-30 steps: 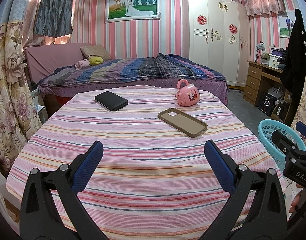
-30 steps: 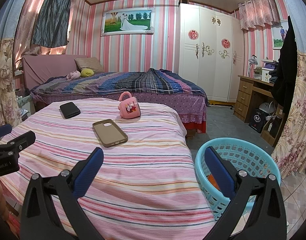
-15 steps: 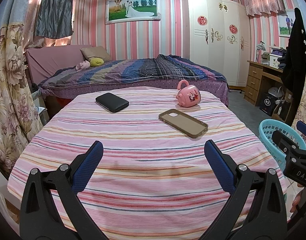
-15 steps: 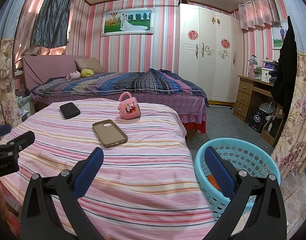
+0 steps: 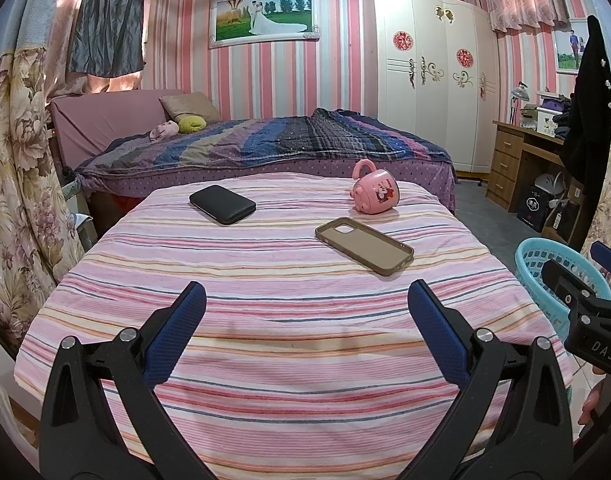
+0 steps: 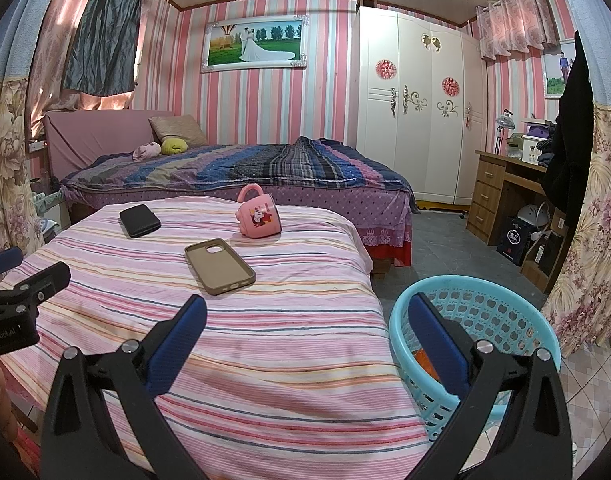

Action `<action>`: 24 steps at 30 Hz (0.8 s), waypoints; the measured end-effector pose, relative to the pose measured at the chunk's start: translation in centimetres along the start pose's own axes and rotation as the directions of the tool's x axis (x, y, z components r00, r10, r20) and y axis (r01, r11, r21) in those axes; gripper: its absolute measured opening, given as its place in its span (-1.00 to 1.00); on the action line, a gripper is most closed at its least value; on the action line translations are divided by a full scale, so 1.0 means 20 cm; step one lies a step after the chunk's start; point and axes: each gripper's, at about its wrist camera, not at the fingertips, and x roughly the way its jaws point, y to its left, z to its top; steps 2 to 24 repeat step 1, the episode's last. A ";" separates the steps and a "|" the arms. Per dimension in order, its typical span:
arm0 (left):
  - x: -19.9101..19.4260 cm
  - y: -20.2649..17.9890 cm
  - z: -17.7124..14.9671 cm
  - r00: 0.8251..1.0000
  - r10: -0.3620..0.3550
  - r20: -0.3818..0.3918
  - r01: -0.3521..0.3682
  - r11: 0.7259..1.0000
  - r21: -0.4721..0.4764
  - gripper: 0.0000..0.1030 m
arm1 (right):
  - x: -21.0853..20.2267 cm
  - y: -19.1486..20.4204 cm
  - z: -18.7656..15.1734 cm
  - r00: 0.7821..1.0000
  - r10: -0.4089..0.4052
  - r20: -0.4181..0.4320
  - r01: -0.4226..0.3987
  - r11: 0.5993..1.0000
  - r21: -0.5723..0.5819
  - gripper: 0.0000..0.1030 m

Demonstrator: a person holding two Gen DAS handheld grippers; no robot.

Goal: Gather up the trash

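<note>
Currently both tongs, left (image 5: 305, 320) and right (image 6: 307, 320), stand wide apart and hold nothing, poised above the striped tabletop (image 5: 265, 344). On it lie a black case (image 5: 222, 204), a tan phone cover (image 5: 364, 245) and a tipped pink mug (image 5: 374, 193), well apart. The blue basket (image 6: 501, 312) sits on the floor just beside the tabletop, something orange inside. Judged: between pickups; next move calls for a reach forward to an item. Against the earlier frames, hardly anything differs; the views shift only slightly.
</note>
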 end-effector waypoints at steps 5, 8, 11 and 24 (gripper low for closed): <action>0.00 0.00 0.00 1.000 0.001 0.001 -0.001 1.000 0.000 0.89 | 0.00 0.00 0.00 1.000 0.000 0.000 0.000 1.000 -0.001 0.91; 0.00 0.00 0.00 1.000 0.001 0.001 -0.001 1.000 0.000 0.89 | 0.00 0.00 0.00 1.000 0.000 0.000 0.000 1.000 -0.001 0.91; 0.00 0.00 0.00 1.000 0.001 0.001 -0.001 1.000 0.000 0.89 | 0.00 0.00 0.00 1.000 0.000 0.000 0.000 1.000 -0.001 0.91; 0.00 0.00 0.00 1.000 0.001 0.001 -0.001 1.000 0.000 0.89 | 0.00 0.00 0.00 1.000 0.000 0.000 0.000 1.000 -0.001 0.91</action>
